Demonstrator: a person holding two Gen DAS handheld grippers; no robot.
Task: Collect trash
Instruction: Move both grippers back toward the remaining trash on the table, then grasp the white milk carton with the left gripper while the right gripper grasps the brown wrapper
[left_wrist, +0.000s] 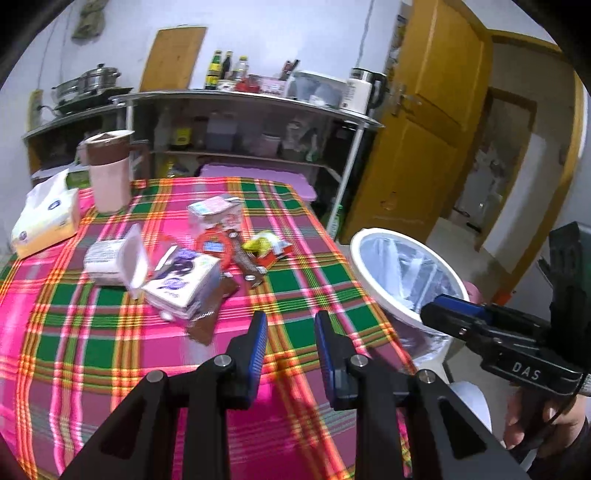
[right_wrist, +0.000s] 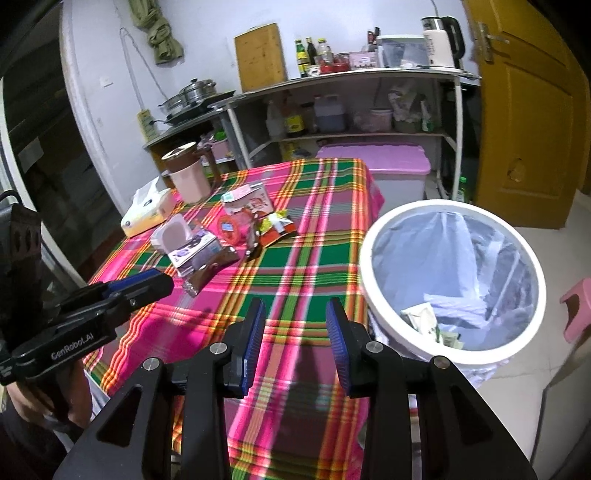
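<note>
A heap of trash lies mid-table on the plaid cloth (left_wrist: 92, 350): a white box with purple print (left_wrist: 184, 280), a brown wrapper (left_wrist: 210, 314), an open white tub (left_wrist: 110, 258), a round red pack (left_wrist: 214, 247), yellow and red wrappers (left_wrist: 266, 247) and a pink carton (left_wrist: 214, 210). My left gripper (left_wrist: 291, 325) hovers open and bare over the cloth, short of the heap. My right gripper (right_wrist: 295, 314) is open and bare over the table's near right corner, beside the white lined bin (right_wrist: 366, 280). Some litter (right_wrist: 424, 314) lies in the bin.
At the table's far left stand a tissue box (left_wrist: 48, 218) and a pink jug with a brown lid (left_wrist: 109, 173). Behind are steel shelves (right_wrist: 332, 77) with bottles and a kettle, a purple-lidded crate (right_wrist: 380, 162), a yellow door (right_wrist: 528, 129) and a pink stool (right_wrist: 576, 306).
</note>
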